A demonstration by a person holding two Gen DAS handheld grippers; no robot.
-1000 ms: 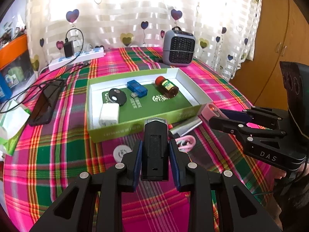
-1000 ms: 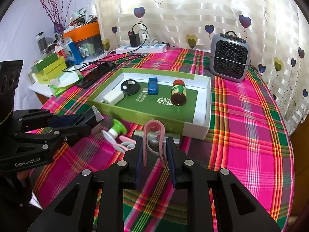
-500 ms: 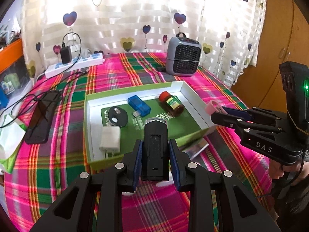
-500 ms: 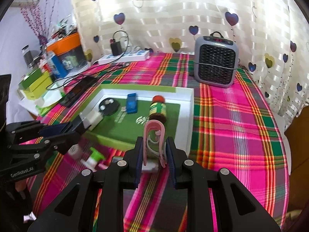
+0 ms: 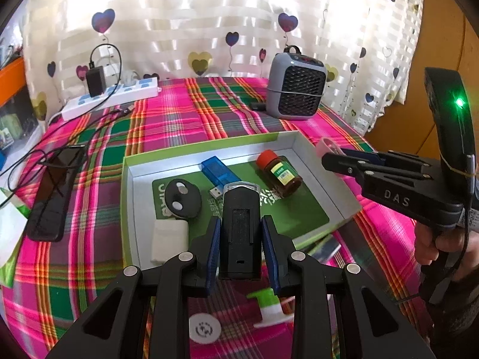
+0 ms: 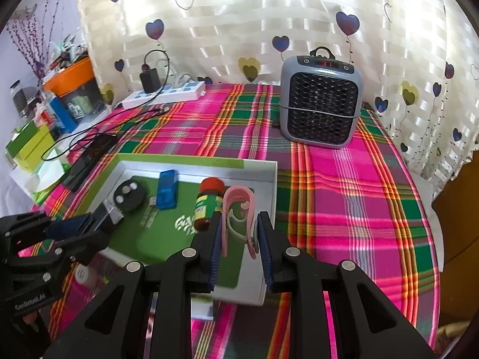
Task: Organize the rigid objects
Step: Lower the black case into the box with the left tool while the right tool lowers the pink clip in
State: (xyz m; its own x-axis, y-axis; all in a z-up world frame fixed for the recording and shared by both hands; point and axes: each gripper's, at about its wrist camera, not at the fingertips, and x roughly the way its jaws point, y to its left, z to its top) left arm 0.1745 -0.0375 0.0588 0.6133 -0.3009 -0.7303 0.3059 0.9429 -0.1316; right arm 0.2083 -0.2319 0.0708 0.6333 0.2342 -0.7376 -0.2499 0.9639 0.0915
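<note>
My left gripper (image 5: 241,236) is shut on a black rectangular device (image 5: 241,224) with a clear front end, held above the near edge of the green-lined box (image 5: 314,161). My right gripper (image 6: 239,230) is shut on a pink clip (image 6: 239,209) and hangs over the box's right end (image 6: 269,179). It also shows in the left wrist view (image 5: 332,152) at the box's right wall. Inside the box lie a brown bottle with a red cap (image 5: 278,173), a blue USB stick (image 5: 217,170), a black round fob (image 5: 182,199) and a white charger (image 5: 169,239).
A grey fan heater (image 6: 320,104) stands behind the box. A white power strip (image 5: 113,97) with a black adapter sits at the back left, cables and a dark phone (image 5: 55,191) to the left. A green-and-white spool (image 5: 269,305) and a white disc (image 5: 205,327) lie in front of the box.
Both grippers have moved forward over the table to the box, each keeping its object. The pink clip went from in front of the box to over its right end.
</note>
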